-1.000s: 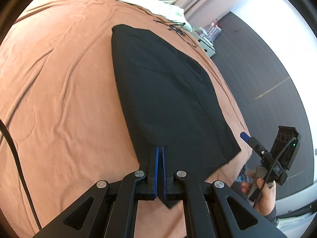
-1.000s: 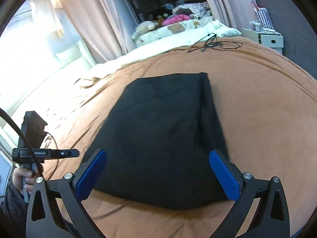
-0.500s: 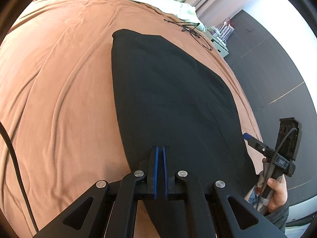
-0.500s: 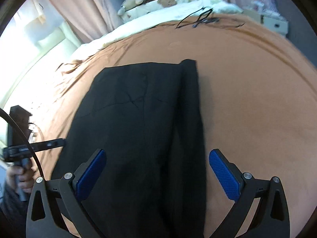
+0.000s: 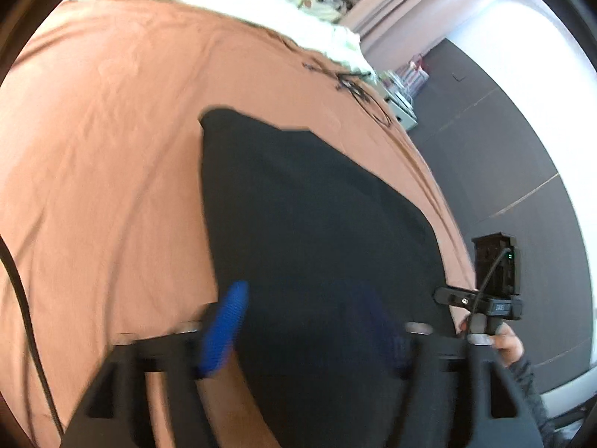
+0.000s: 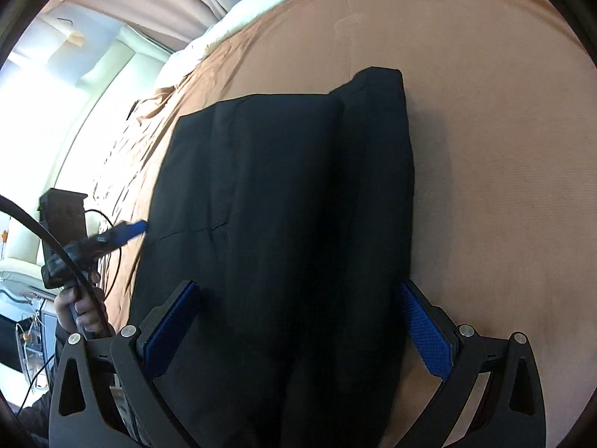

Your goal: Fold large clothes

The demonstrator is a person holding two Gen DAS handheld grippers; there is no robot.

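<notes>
- Jaws of the left gripper (image 5: 306,332) have just been opening and now stand wide over the near end of the black garment (image 5: 309,224); a second ago they were pinched shut on its hem. The cloth lies below the spread blue pads (image 5: 224,330), which are smeared with motion and do not press it.
- Right gripper (image 6: 298,330) also stands wide, as it did in both earlier frames – its blue pads straddle the garment's near end without gripping it.
- Black garment (image 6: 283,224) lies flat on the rust-brown bedspread (image 6: 485,130), running from 6 o'clock up toward 12 in both wrist views, with a thicker folded band along its 3 o'clock edge in the right view. It fills far more of that view than a second ago.
- In the left view the right hand (image 5: 503,339) with its gripper sits at 4 o'clock; in the right view the left hand (image 6: 80,310) sits at 8 o'clock.
- Black cables (image 5: 358,89) lie on the bedspread at 1 o'clock, well apart from the garment.
</notes>
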